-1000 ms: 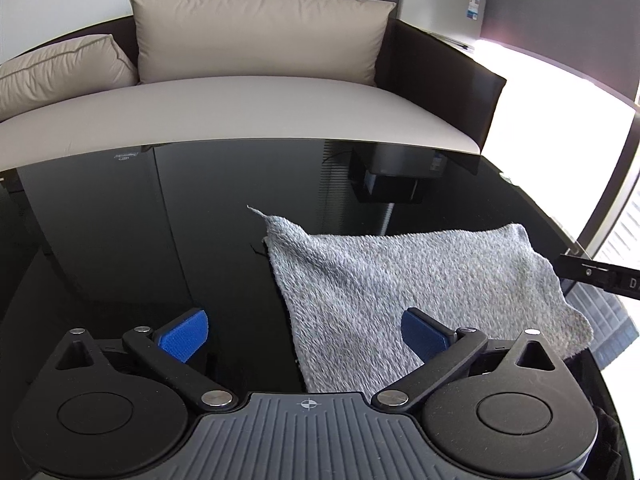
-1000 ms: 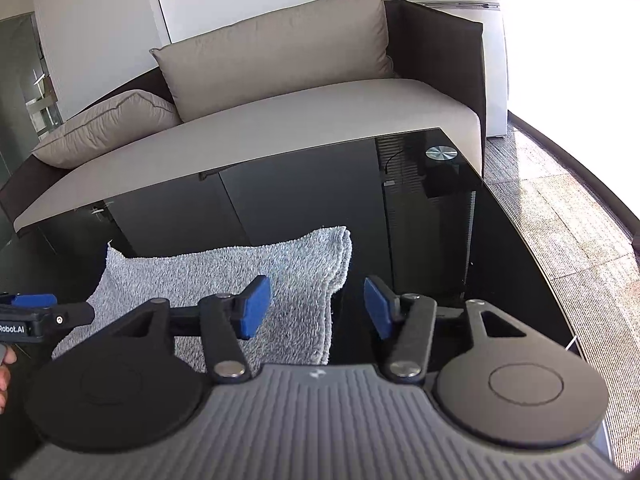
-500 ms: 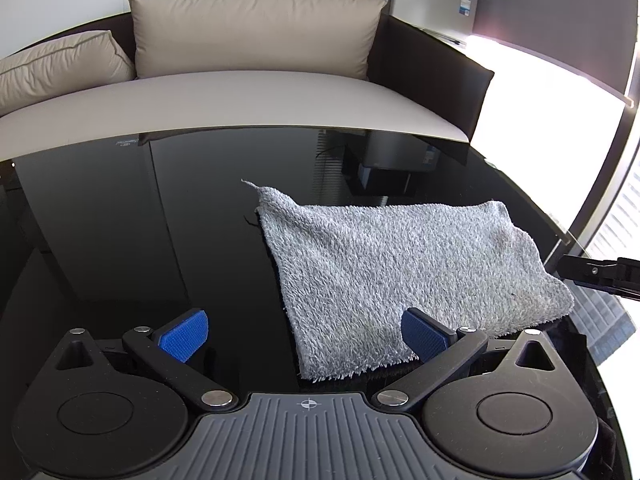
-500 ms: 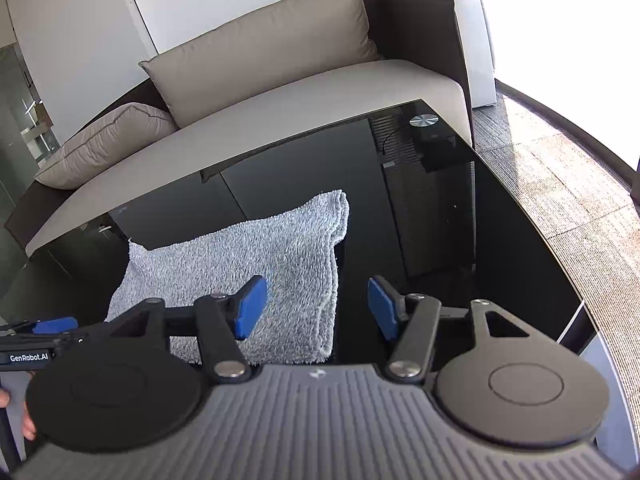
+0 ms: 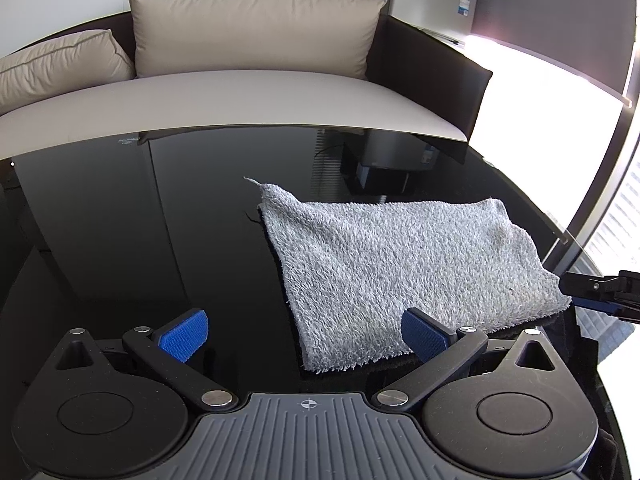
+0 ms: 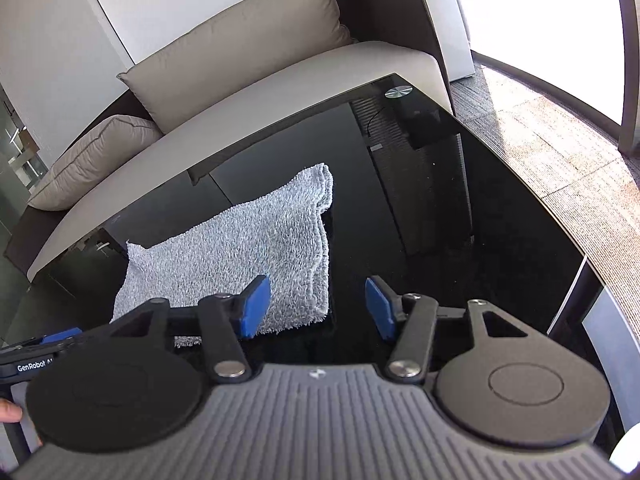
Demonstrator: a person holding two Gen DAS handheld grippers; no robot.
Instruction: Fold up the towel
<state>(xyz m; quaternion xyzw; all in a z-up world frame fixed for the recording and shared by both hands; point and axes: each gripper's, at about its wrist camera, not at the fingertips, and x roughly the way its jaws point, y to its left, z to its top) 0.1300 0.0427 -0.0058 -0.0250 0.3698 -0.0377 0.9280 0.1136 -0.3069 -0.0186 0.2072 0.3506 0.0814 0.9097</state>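
A grey terry towel (image 5: 400, 264) lies flat in a single layer on the black glass table (image 5: 120, 240). My left gripper (image 5: 304, 336) hovers open over the towel's near left corner, its blue pads wide apart and touching nothing. In the right wrist view the towel (image 6: 248, 248) lies ahead and to the left. My right gripper (image 6: 316, 308) is over its near right corner. Its jaws are closing a little with only bare table between them, and the left pad (image 6: 256, 304) stands above the towel's edge. Each gripper's tip shows at the edge of the other's view.
A beige sofa (image 5: 240, 100) with cushions runs along the table's far edge (image 6: 480, 220). A small silver fridge (image 5: 432, 4) stands behind it. The table ends close on the right, with grey carpet (image 6: 560, 152) beyond. A fingertip (image 6: 8, 414) shows at the lower left.
My right gripper has rolled and shifted sideways, so its view now tilts. The towel lies a little flatter and farther ahead in the left view. My left gripper has barely moved.
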